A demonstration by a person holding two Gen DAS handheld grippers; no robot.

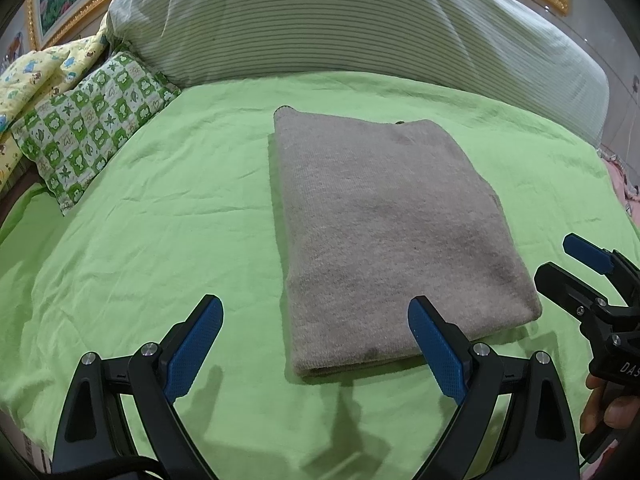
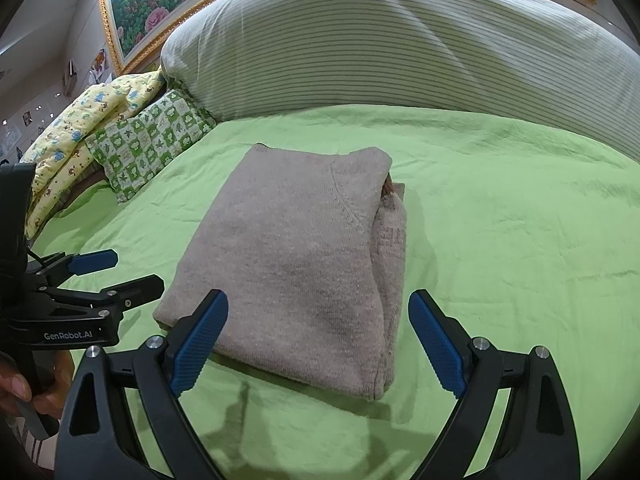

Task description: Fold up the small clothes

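Left gripper (image 1: 316,348) and right gripper (image 2: 318,338) both hang spread wide, empty, near the folded sweater's (image 1: 384,232) 6 o'clock edge on the green sheet (image 1: 160,220). Bumping that edge could undo the fold. Only the right view shows the stacked layers at 3 o'clock.

A grey knitted sweater (image 1: 384,232) lies folded flat into a neat rectangle.
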